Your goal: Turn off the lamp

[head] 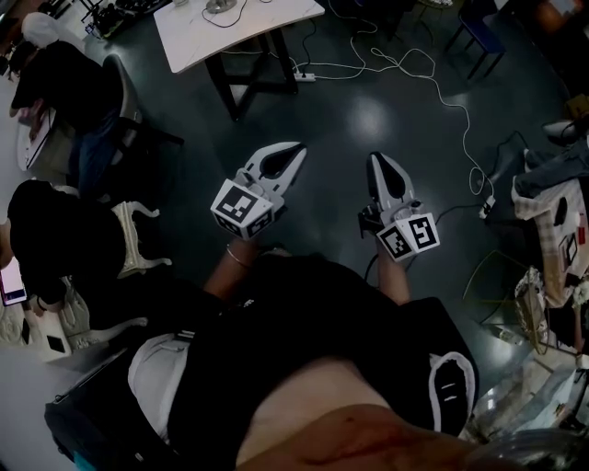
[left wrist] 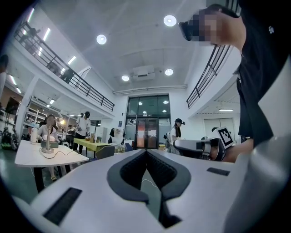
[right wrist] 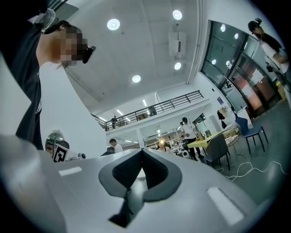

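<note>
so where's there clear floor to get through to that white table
Bare floor lies ahead of the left gripper and right gripper, between the table's dark legs and the looping white cable. Crowded: seated people at left, piled clutter at right.

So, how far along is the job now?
Done: nothing visible yet. In hand: nothing; the left gripper and right gripper are shut and empty, above the dark floor. Left: find the lamp, maybe on the white table ahead, and switch it off.
</note>
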